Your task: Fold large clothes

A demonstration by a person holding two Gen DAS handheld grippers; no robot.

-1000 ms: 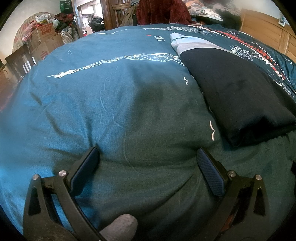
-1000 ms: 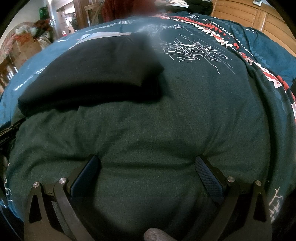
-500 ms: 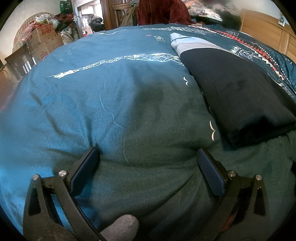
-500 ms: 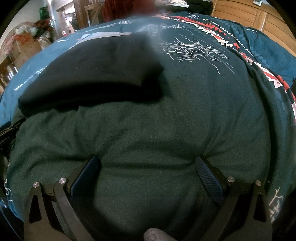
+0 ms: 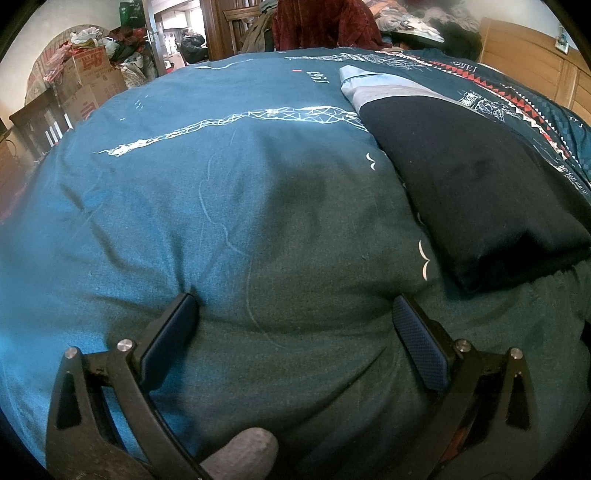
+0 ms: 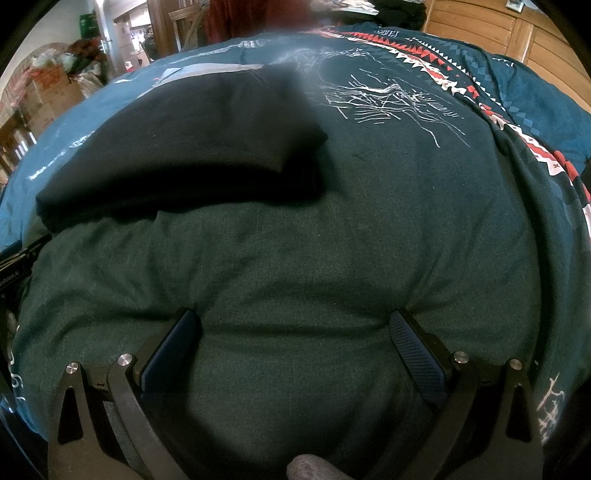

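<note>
A folded black garment (image 5: 469, 184) lies flat on the teal bed cover (image 5: 221, 206), with a pale blue-grey band (image 5: 384, 86) at its far end. In the right wrist view the same black garment (image 6: 192, 140) lies ahead and to the left. My left gripper (image 5: 293, 306) is open, its fingertips pressed into the bed cover, left of the garment's near corner and apart from it. My right gripper (image 6: 295, 321) is also open, resting on the bed cover (image 6: 332, 251) in front of the garment. Neither holds anything.
A wooden headboard (image 5: 535, 62) stands at the far right. Cardboard boxes and bags (image 5: 92, 77) pile up beyond the bed's left side, near a doorway (image 5: 184, 37). Dark red fabric (image 5: 325, 22) hangs behind the bed. Gloved fingertips (image 5: 243, 454) show at the bottom edge.
</note>
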